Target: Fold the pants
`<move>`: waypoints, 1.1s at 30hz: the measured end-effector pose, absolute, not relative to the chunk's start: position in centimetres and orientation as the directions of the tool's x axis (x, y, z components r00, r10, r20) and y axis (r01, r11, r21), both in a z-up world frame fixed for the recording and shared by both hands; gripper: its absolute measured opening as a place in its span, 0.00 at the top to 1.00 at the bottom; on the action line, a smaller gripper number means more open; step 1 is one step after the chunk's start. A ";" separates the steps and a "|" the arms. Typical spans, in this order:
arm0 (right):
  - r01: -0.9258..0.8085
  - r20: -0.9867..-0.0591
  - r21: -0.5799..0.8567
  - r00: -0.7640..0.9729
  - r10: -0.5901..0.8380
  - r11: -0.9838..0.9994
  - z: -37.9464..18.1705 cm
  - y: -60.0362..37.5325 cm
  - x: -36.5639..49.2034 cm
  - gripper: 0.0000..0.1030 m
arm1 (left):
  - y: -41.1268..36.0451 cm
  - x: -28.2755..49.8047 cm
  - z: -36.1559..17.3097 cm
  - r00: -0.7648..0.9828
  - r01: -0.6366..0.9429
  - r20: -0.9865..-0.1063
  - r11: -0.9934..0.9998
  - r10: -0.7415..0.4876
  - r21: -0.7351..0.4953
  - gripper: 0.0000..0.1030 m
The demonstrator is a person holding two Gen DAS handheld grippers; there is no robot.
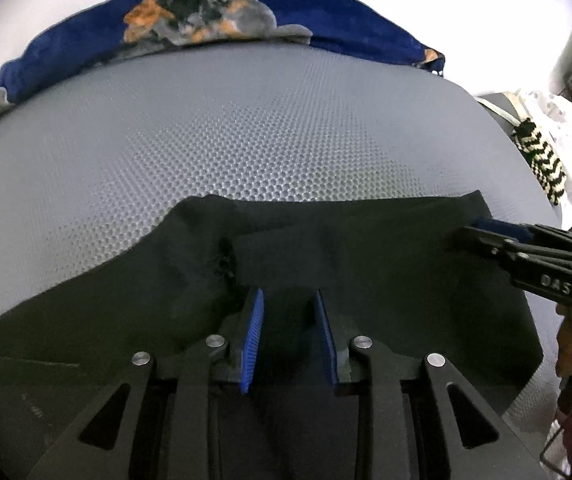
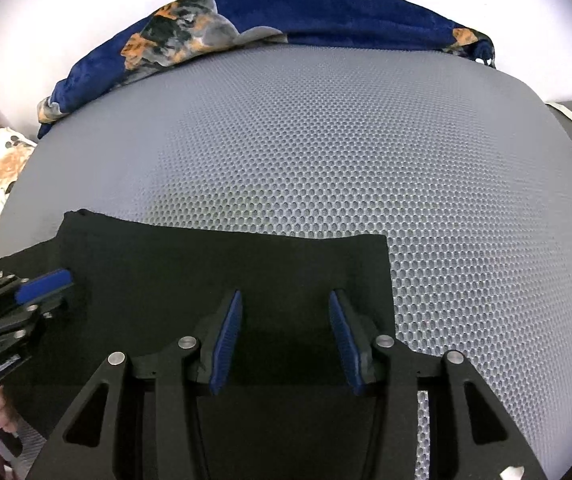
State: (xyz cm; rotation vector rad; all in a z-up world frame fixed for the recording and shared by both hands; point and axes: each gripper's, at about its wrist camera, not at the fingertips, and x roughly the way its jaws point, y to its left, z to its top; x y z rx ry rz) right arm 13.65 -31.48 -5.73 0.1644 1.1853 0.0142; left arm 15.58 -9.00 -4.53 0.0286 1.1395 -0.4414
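I see the black pants [image 2: 221, 272] lying flat on the near part of a grey honeycomb mat [image 2: 366, 152], their far edge straight and their right corner square. Beyond that edge the mat is bare until a blue plush blanket [image 2: 326, 12] along the far side. The cloth is matte and smooth, with one small pucker near the left gripper [image 1: 288, 300]. Its jaws stand a little apart above the cloth, pinching nothing. The right gripper [image 2: 286, 300] has wider jaws, also holding nothing.
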 end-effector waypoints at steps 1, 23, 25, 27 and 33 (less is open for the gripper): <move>0.077 -0.921 0.137 0.377 0.098 0.988 -5.8 -31.5 13.7 0.59 | -9.2 15.7 -4.5 0.343 0.361 -0.883 0.913 -0.321 -0.192 0.73; 0.088 -0.924 0.091 0.379 0.052 0.992 -5.9 -30.6 13.5 0.57 | -9.5 13.3 -4.0 0.328 0.397 -0.887 0.899 -0.326 -0.184 0.52; 0.090 -0.926 0.091 0.374 0.051 0.992 -6.0 -30.6 13.4 0.56 | -8.8 12.7 -3.6 0.326 0.382 -0.882 0.901 -0.340 -0.206 0.52; 0.088 -0.927 0.086 0.372 0.047 0.992 -6.0 -30.5 13.2 0.56 | -7.8 12.2 -3.1 0.334 0.361 -0.876 0.906 -0.348 -0.222 0.52; 0.092 -0.931 0.086 0.362 0.047 0.992 -5.5 -30.0 12.7 0.54 | -4.1 10.0 -1.3 0.381 0.295 -0.854 0.922 -0.353 -0.250 0.52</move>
